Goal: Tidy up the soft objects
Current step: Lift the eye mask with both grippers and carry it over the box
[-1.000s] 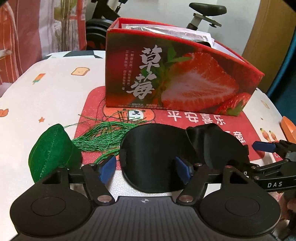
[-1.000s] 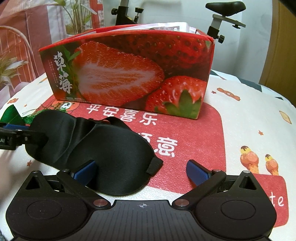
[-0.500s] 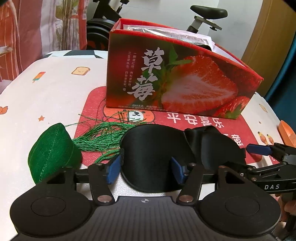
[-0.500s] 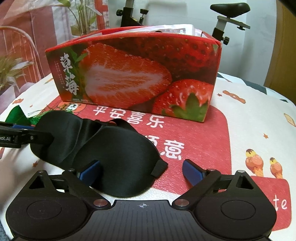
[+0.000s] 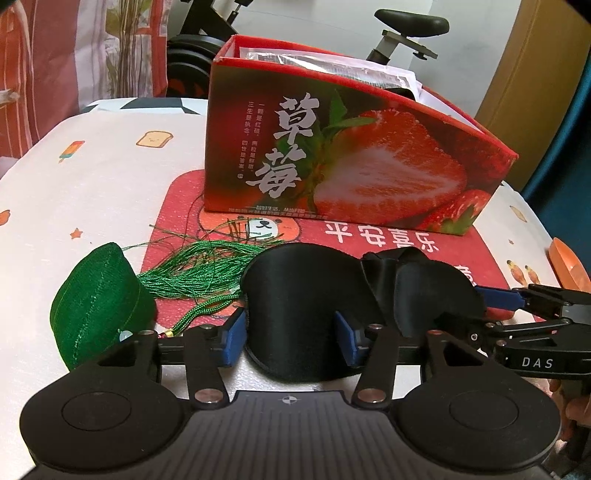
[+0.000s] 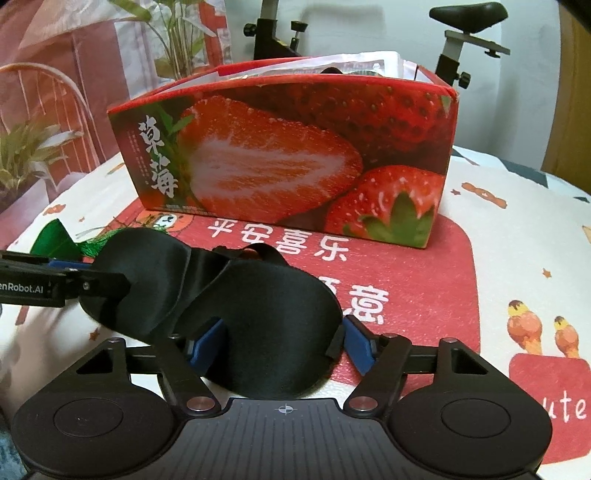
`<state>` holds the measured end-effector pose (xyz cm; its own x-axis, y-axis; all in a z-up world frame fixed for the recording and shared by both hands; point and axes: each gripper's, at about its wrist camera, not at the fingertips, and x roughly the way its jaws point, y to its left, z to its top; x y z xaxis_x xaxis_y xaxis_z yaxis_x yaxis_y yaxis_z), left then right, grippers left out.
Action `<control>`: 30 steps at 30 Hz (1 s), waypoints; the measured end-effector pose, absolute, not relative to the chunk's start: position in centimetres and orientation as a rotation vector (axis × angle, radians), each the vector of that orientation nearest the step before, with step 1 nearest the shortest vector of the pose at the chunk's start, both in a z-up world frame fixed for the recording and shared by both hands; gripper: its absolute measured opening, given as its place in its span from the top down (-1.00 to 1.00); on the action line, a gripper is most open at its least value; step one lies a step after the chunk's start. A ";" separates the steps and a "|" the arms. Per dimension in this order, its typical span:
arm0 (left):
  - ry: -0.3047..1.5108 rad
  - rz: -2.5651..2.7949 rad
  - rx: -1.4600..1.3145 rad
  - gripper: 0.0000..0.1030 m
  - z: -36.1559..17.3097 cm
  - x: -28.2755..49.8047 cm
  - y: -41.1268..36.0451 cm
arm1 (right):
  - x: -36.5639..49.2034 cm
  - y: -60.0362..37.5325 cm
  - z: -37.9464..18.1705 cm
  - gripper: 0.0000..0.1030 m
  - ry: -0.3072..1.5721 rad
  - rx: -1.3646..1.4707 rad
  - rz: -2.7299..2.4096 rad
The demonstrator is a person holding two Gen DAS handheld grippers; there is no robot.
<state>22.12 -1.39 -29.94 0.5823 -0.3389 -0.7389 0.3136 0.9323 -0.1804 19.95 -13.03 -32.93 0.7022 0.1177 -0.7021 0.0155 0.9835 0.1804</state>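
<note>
A black sleep mask (image 5: 303,295) lies on the red mat in front of the strawberry box (image 5: 351,162). My left gripper (image 5: 290,341) is closing on the mask's left eye cup, and both blue pads (image 5: 234,338) touch it. My right gripper (image 6: 280,345) is closing around the right eye cup (image 6: 266,317). Its right pad meets the mask's end tab and its left pad is half hidden behind the cup. A green pouch (image 5: 99,306) with a green tassel (image 5: 199,269) lies left of the mask. Each gripper shows at the edge of the other's view.
The open box holds foil and paper packets (image 5: 332,66). A red printed mat (image 6: 424,280) lies on the white patterned tablecloth (image 5: 92,177). An exercise bike (image 6: 465,22) and curtains stand behind the table. An orange thing (image 5: 567,258) shows at the right edge.
Both grippers' jaws have narrowed around the mask's two eye cups, the right one by far more. Neither hand has shifted, and the mask lies where it was.
</note>
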 end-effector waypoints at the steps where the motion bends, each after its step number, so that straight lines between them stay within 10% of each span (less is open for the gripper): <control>1: 0.870 -0.382 -0.034 -0.04 -29.9 22.1 -1.4 | 19.9 -13.1 -32.9 -0.21 0.791 0.192 0.062; 8: 0.866 -0.391 -0.036 0.07 -29.6 22.1 -1.3 | 19.6 -13.4 -32.2 -0.01 0.755 0.278 0.109; 13: 0.846 -0.389 -0.063 0.53 -28.8 22.1 -0.9 | 19.3 -13.6 -31.0 0.39 0.706 0.271 0.104; 30: 0.702 -0.411 -0.115 0.66 -24.9 21.1 0.1 | 18.9 -14.2 -28.3 0.42 0.611 0.299 0.131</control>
